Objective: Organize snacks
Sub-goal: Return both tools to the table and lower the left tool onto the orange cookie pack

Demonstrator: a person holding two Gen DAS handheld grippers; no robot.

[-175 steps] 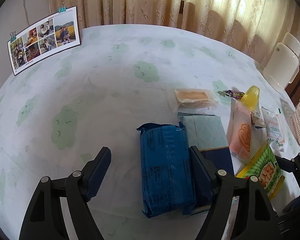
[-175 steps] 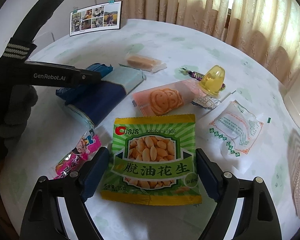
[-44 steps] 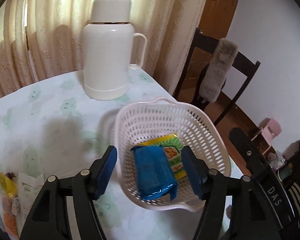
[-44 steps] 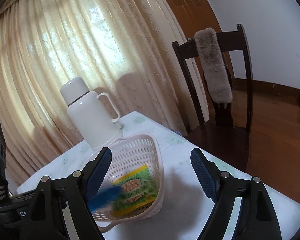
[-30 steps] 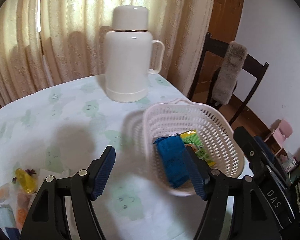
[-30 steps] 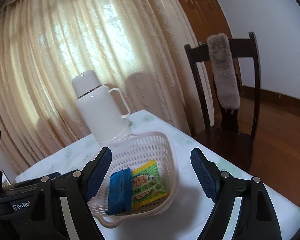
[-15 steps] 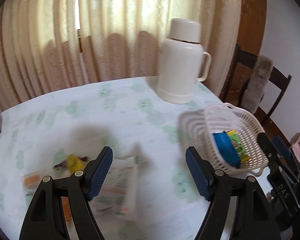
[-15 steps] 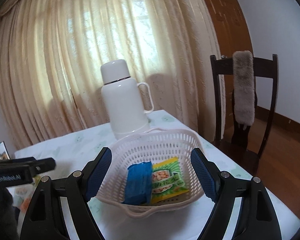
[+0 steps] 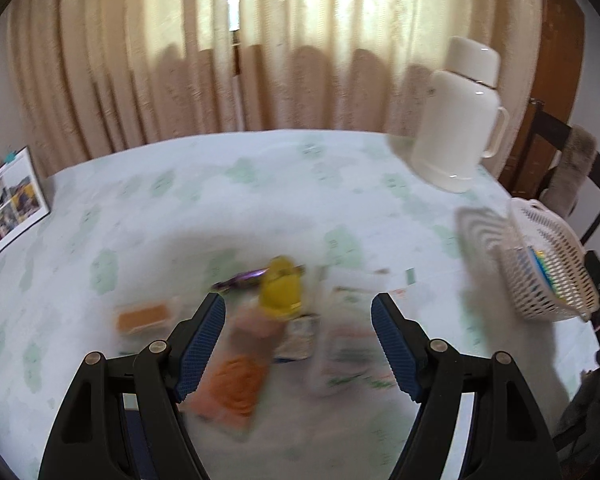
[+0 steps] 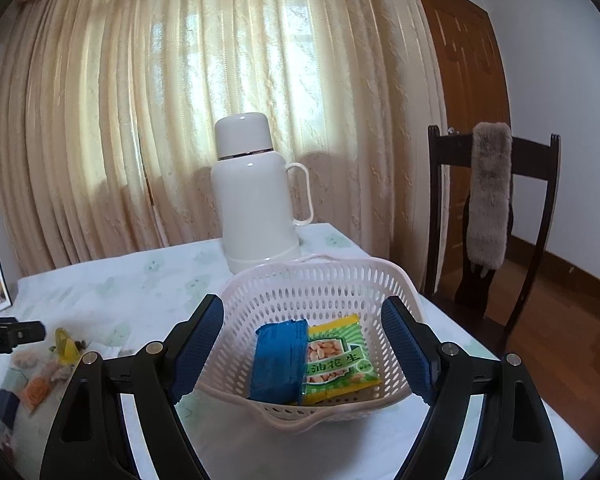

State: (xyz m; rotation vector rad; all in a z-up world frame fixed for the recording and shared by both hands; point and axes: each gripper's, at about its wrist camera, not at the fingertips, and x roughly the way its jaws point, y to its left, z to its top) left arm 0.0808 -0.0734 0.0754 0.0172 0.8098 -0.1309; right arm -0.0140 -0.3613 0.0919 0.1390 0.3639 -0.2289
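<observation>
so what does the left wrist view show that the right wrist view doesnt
Only the left wrist view: the left gripper, open, over the loose snacks, including a blurred white printed sachet and a clear-wrapped orange cake.
Only the right wrist view: the right gripper, open, and a clear look at the blue wrapped pack and green peanut bag.
Both: the white plastic lattice basket, white thermos jug, yellow jelly cup, dark wooden chair, cream curtains.
</observation>
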